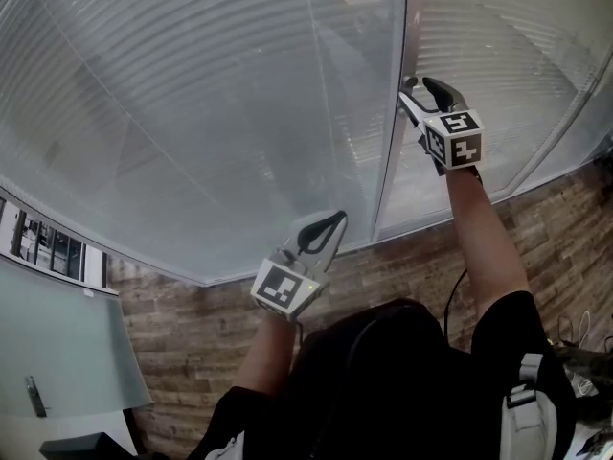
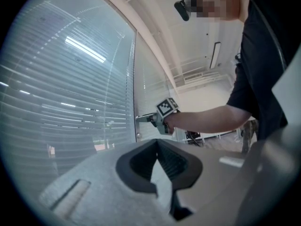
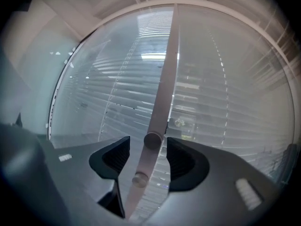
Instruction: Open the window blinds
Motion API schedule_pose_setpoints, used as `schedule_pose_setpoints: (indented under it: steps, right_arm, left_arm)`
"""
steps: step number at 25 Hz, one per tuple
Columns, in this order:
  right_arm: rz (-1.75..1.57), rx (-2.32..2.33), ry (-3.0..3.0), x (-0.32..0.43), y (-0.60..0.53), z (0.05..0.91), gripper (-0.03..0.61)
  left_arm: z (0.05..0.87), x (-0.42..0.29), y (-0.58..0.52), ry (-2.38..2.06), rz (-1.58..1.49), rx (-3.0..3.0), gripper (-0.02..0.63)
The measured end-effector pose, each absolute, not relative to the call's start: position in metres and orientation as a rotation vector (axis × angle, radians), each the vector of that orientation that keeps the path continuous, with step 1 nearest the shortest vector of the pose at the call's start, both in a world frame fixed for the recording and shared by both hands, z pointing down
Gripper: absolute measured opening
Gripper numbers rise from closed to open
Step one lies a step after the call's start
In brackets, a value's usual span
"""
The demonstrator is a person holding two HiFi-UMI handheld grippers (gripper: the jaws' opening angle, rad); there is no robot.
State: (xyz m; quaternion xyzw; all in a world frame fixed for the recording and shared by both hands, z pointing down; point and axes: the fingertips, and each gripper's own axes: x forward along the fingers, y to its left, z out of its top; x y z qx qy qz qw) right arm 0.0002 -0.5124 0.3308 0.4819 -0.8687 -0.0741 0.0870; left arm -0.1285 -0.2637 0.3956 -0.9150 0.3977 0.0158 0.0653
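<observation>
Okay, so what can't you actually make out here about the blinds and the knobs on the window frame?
Head view: the upper knob, lost behind the right gripper.
Left gripper view: that knob too, small and far off.
All views: what lies beyond the blinds, veiled by slats and hazy glass.
Head view: the blinds' top, cut off by the upper edge.

The person wears a black short-sleeved shirt (image 1: 508, 329).
</observation>
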Motion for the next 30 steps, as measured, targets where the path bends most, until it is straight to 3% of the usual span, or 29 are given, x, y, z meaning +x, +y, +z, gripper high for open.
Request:
schedule_pose_setpoints:
  steps: [16,30]
  right_arm:
    - [-0.977,1.149,-1.975,-0.018,-0.499,0.321,0.264]
    - [-1.202,0.982,-1.691,-0.016,-0.518,0.337,0.256]
  left_arm:
    - [0.397,-0.135,-0.265,1.209,0.023,-2.764,0.005]
    - [0.397,-0.148,-0.269,1.253,0.043,-2.740,0.005]
